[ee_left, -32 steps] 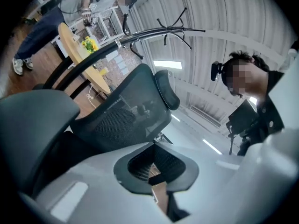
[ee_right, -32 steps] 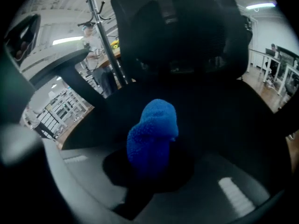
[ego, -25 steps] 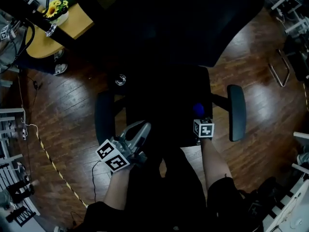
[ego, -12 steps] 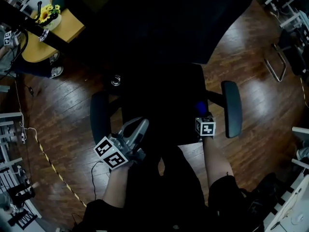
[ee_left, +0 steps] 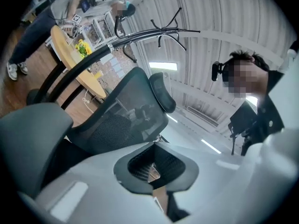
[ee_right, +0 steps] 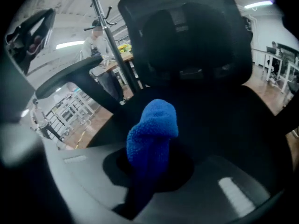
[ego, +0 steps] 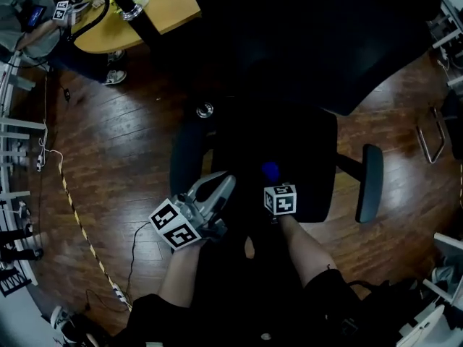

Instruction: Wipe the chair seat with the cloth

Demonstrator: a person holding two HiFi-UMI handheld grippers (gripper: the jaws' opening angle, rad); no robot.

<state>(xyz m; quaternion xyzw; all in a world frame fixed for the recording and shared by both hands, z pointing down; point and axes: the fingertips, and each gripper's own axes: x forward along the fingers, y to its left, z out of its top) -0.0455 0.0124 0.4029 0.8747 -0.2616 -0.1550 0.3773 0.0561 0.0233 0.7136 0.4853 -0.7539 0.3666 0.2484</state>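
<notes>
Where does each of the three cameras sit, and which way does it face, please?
Head view: on the person's head, steeply down onto the chair seat; forearms, left gripper and right gripper show.
Left gripper view: on the left gripper, tilted up past the mesh backrest toward the ceiling; its shut jaws and the person's upper body show.
Right gripper view: on the right gripper, facing the backrest across the seat; its jaws grip the blue cloth.
Shared: both gripper views show the backrest.
</notes>
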